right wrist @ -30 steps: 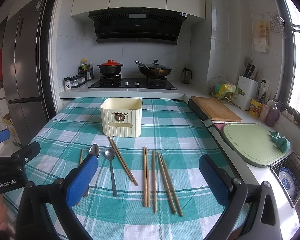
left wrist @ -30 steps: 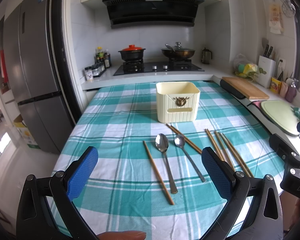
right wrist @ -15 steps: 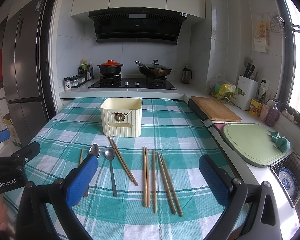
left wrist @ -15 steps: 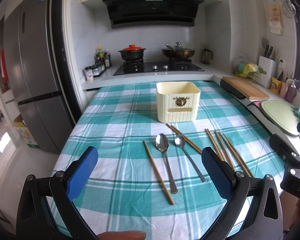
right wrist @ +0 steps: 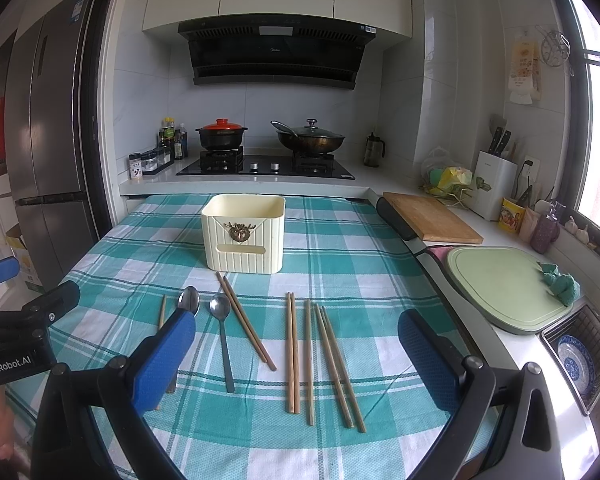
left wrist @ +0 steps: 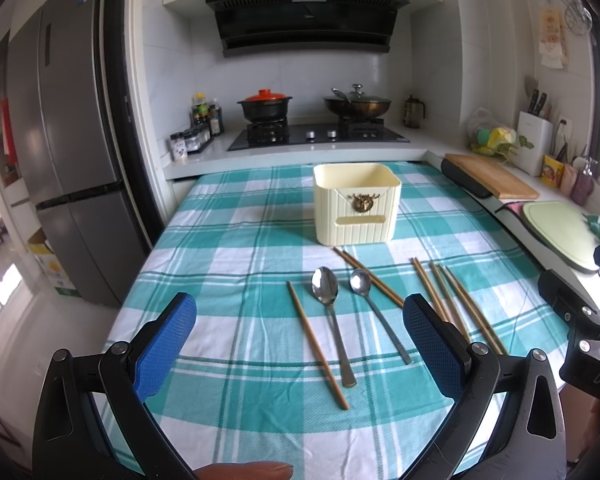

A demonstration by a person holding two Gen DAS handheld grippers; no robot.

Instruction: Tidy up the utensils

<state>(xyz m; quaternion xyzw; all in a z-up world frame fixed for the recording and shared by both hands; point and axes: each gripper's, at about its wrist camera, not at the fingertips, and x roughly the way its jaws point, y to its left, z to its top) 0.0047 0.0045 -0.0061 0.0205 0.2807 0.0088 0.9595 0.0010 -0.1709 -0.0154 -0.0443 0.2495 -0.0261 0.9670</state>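
A: Where do the utensils lie?

B: All lie on the checked tablecloth (right wrist: 340, 248), in front of the cream holder (right wrist: 244, 236); the large spoon (left wrist: 327, 300) and the small spoon (left wrist: 365, 292) are side by side, near the holder's front; one single chopstick (left wrist: 316, 340) lies left of the spoons; a crossed pair (right wrist: 246, 322) starts just at the holder's base; five more chopsticks (right wrist: 320, 356) lie to the right of that pair, further from the holder.

A: And the grippers?

B: The left gripper (left wrist: 300, 328) has its blue pads spread wide and grips nothing; the right gripper (right wrist: 296, 344) is the same, wide apart and empty; both hover above the cloth, on the near side of the utensils from the holder.
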